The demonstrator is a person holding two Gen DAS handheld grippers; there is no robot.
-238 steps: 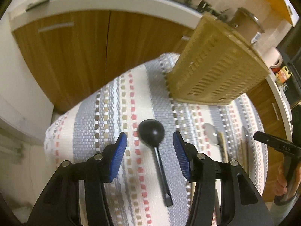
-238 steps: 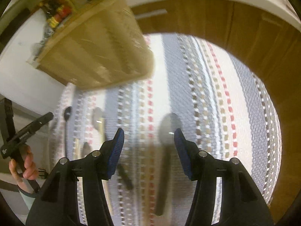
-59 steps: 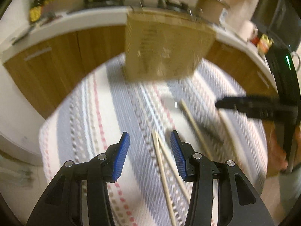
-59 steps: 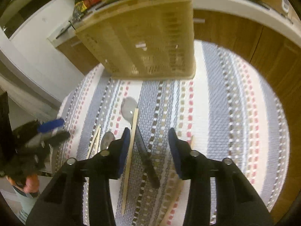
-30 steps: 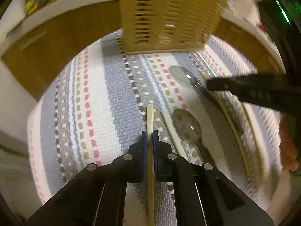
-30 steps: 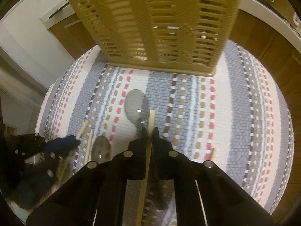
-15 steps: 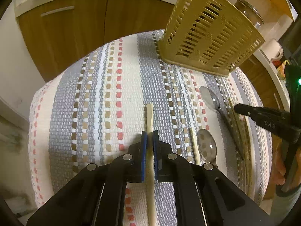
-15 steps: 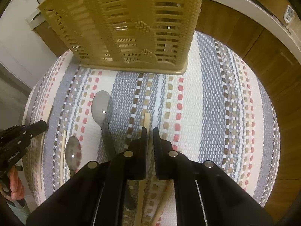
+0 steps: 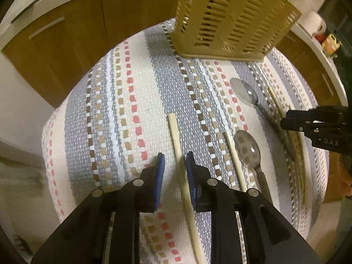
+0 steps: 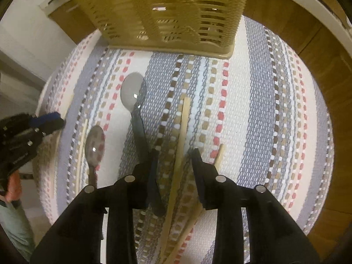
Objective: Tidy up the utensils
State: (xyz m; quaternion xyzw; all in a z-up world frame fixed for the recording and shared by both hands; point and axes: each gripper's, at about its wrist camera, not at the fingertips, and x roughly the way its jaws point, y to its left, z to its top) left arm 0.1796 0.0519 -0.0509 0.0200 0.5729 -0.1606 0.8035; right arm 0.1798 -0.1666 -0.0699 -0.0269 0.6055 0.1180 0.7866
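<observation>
My left gripper is open, with a pale chopstick lying on the striped cloth between its blue pads. To its right lie another chopstick, a small spoon and a larger spoon. My right gripper is open, with a wooden chopstick lying between its fingers and another chopstick just to the right. The large spoon and small spoon lie to its left. The yellow slotted basket stands at the far end of the cloth.
Wooden cabinet doors under a white counter stand behind the table. The cloth's edges drop off left and right. The right gripper shows at the right edge of the left view; the left gripper shows at the left edge of the right view.
Both grippers have opened and let go of their chopsticks, which now lie on the cloth between the fingers.
</observation>
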